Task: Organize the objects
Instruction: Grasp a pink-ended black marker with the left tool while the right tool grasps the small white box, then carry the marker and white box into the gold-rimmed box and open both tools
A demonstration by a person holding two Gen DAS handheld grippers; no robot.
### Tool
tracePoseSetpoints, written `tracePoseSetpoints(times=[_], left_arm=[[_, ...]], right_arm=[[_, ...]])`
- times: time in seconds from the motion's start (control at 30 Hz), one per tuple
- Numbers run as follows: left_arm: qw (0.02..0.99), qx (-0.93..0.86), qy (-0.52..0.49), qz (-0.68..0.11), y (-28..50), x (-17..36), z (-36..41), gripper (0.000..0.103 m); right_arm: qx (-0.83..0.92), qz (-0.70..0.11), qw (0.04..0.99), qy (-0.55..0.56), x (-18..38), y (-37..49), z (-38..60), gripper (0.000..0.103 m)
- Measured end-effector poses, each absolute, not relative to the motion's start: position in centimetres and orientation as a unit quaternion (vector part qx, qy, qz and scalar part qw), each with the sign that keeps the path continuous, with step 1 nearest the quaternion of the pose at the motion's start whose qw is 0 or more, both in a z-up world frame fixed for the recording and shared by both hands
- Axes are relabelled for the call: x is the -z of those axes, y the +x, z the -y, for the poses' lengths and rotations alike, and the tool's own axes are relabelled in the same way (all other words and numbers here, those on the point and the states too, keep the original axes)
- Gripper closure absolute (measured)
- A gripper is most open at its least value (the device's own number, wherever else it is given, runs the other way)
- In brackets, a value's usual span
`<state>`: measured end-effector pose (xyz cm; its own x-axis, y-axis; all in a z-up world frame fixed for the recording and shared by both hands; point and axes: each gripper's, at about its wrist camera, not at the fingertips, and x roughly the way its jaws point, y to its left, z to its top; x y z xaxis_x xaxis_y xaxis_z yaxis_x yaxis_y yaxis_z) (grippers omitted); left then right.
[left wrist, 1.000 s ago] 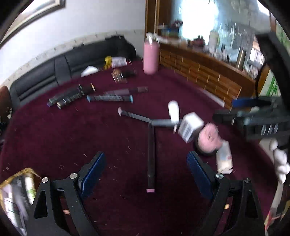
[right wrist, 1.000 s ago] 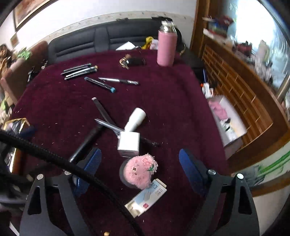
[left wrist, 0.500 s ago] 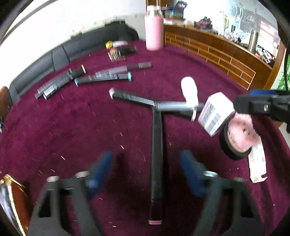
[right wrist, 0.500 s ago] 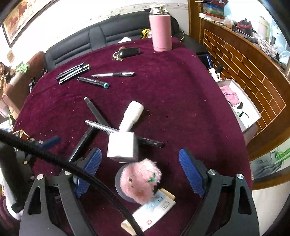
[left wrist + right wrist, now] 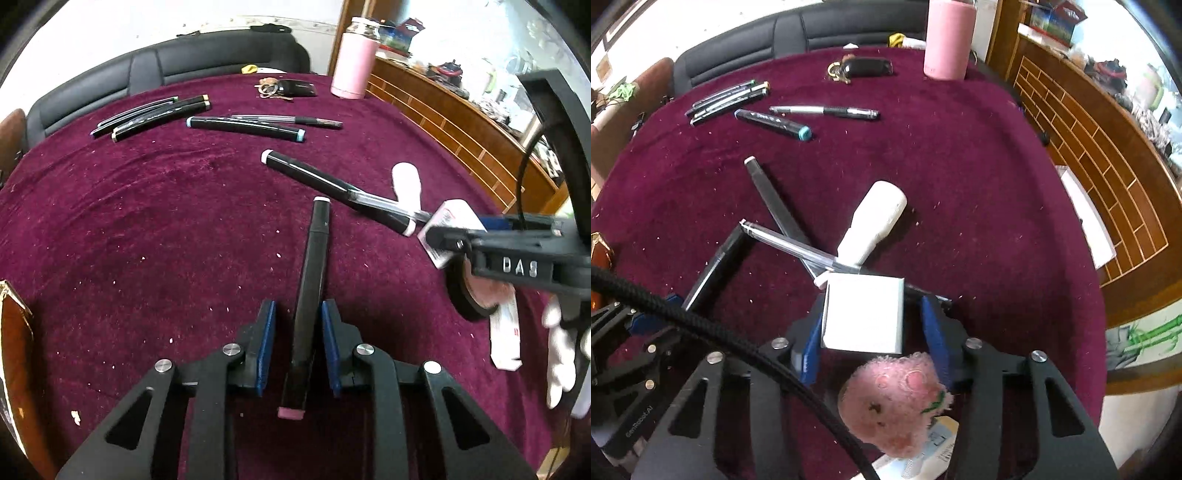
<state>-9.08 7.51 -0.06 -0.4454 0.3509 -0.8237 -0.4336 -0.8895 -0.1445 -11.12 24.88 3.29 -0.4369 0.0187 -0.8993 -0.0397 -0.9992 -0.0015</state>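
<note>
Since the earlier frames both grippers have dropped toward the maroon tablecloth (image 5: 166,229), and their jaws have just been closing. The left gripper (image 5: 297,345) now straddles a black marker (image 5: 310,295) lying on the cloth, its pink-capped end nearest the camera; narrow gaps remain between the blue pads and the barrel, so the marker is bracketed but not yet clamped. The right gripper (image 5: 873,330) frames a white box (image 5: 863,314): the left pad sits against the box's side, while a sliver of space shows at the right pad, so it is unclenched. A pink flask (image 5: 946,38) stands upright at the far edge, near a black key case (image 5: 867,67). A white bottle (image 5: 873,221) lies tilted just beyond the box, touching a clear pen (image 5: 790,245) that crosses a second black marker (image 5: 775,205). A pink plush ball (image 5: 894,400) sits near the camera, below the box. Further markers (image 5: 151,114) lie grouped at far left.
</note>
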Motion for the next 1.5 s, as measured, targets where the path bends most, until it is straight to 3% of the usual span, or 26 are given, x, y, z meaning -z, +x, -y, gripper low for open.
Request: tracePoseSetpoints(times=[0.23,0.37,0.47,1.07,1.2,1.3,1.5], left_arm=[[0.217,-0.858,-0.462,-0.051,-9.8,0.1,-8.9,0.078],[0.229,-0.854,-0.466,-0.030,-9.8,0.0,-8.2,0.080],[0.243,-0.844,-0.479,0.018,-10.1,-0.3,-6.6,0.092],[0.273,-0.867,-0.410,0.075,-2.3,-6.2,-0.2,0.095],[0.261,-0.865,-0.427,0.042,-1.9,-5.4,-0.2,0.093],[0.268,-0.860,-0.433,-0.021,-2.4,-4.3,-2.6,0.080],[0.274,-0.837,-0.453,-0.142,-4.6,-0.5,-8.6,0.079]], right_arm=[[-0.844,-0.029,0.010,-0.535,-2.8,-11.1,-25.3,0.070],[-0.846,-0.048,0.000,-0.531,-3.1,-10.8,-25.7,0.070],[-0.850,-0.059,-0.011,-0.523,-3.9,-10.4,-25.8,0.070],[-0.877,-0.041,-0.085,-0.471,-9.2,-3.1,-20.0,0.070],[-0.878,-0.035,-0.097,-0.468,-9.0,-1.4,-18.6,0.070],[-0.877,-0.054,-0.100,-0.466,-9.0,-0.5,-18.9,0.070],[-0.872,-0.091,-0.099,-0.470,-8.5,1.2,-20.3,0.070]])
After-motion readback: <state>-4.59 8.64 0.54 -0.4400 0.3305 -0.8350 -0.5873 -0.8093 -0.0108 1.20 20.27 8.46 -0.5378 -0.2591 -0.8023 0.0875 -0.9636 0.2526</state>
